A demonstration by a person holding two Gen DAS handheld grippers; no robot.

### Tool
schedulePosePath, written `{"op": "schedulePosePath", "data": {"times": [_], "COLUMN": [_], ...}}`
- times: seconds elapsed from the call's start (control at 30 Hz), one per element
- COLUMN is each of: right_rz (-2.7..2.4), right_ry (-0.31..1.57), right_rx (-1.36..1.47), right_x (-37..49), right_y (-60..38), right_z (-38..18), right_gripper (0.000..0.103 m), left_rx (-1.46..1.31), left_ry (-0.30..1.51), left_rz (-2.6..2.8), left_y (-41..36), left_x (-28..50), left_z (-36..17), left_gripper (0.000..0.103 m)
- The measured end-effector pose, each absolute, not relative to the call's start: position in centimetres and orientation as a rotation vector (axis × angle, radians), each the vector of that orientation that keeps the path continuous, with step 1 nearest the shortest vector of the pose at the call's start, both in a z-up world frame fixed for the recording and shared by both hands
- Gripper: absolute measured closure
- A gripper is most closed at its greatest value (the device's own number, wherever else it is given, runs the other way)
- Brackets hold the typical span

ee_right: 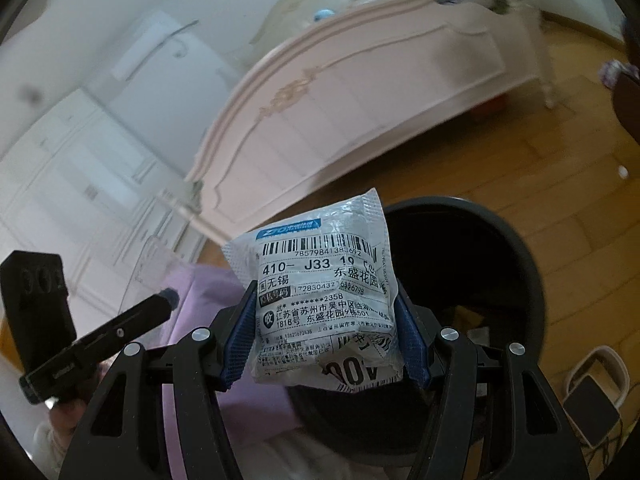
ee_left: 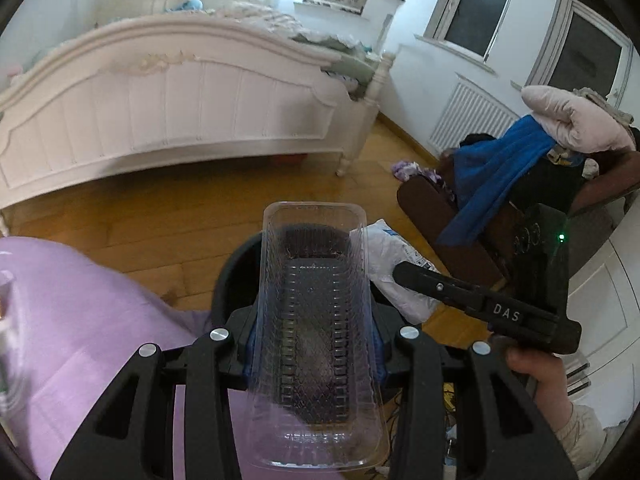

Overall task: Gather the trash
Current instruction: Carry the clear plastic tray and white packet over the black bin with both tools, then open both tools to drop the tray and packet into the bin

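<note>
My left gripper (ee_left: pixel 316 344) is closed on a clear plastic tray (ee_left: pixel 316 320), which runs lengthwise between its blue pads, out over the black bin (ee_right: pixel 472 280). My right gripper (ee_right: pixel 326 340) clamps a crumpled grey parcel bag (ee_right: pixel 328 300), label up, at the bin's near left rim.

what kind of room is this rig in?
Most likely a home bedroom: a white carved bed with rumpled bedding, white wardrobe doors along the wall, and an armchair piled with clothes, on a wooden floor.
</note>
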State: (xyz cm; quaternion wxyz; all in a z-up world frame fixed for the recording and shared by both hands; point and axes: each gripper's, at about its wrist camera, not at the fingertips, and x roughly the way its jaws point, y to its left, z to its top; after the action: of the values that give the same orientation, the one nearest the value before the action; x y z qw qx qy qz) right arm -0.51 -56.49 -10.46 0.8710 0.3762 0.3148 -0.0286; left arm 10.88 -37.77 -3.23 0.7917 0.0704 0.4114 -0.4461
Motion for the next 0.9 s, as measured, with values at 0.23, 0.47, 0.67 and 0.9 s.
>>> {"op": "schedulePosePath", "data": {"times": [0.23, 0.47, 0.67, 0.9], "right_rz": [-0.086, -0.089, -0.104, -0.119], "right_ry": [0.677, 0.689, 0.699, 0.694], "right_rx": [0.831, 0.856, 0.863, 0.85], "right_x": [-0.3, 0.2, 0.6, -0.2], "right_y": [-58.3, -58.9, -59.4, -59.2], "right_z": [-13.0, -14.5, -14.8, -14.5], "right_gripper": [0.041, 0.041, 0.033, 0.027], "left_rx": [0.183, 0.201, 0.211, 0.199], "left_ry": [0.927, 0.953, 0.96, 0.865], "left_rz": [-0.986, -0.99, -0.98, -0.932], "left_y": [-40.5, -42.0, -42.7, -41.7], "left_x": [11.4, 11.9, 12.2, 11.5], "left_z": [-4.8, -5.6, -6.0, -4.6], "left_gripper": [0.062, 0.059, 0.053, 0.007]}}
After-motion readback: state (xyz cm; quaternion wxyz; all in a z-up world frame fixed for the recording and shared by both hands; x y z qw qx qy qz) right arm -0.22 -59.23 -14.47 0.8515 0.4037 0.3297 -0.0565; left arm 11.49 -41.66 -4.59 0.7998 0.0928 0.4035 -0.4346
